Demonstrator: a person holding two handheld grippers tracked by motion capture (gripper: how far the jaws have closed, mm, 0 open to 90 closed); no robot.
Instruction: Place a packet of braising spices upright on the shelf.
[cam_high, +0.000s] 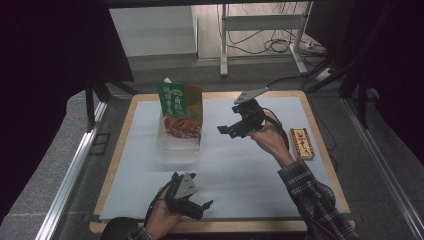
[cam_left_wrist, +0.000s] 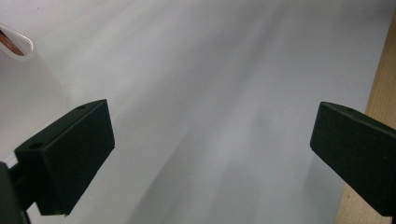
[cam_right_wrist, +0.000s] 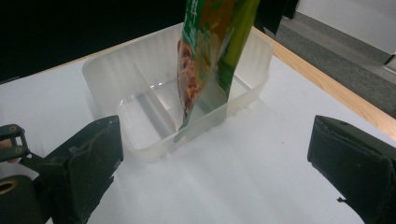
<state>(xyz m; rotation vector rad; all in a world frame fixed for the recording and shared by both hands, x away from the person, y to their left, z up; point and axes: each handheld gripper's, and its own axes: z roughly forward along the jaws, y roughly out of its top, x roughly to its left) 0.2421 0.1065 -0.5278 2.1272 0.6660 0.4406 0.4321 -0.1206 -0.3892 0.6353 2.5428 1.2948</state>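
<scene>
Precariously, the green snack pouch (cam_right_wrist: 205, 56) stood on end in the clear divided tray (cam_right_wrist: 116, 70) toward the far left part of the desk (cam_high: 320, 145), leaning against the tray's far wall. The right gripper (cam_high: 235, 127) hung just to the tray's right, jaws released and empty; the left gripper (cam_high: 192, 202) rested near the front edge, jaws likewise spread with nothing between them. With nothing gripping the pouch, a brush from either jaw could have tipped it out, and the light tray might have slid across the white mat (cam_high: 235, 170). A yellow box (cam_high: 302, 143) lay by the right edge.
</scene>
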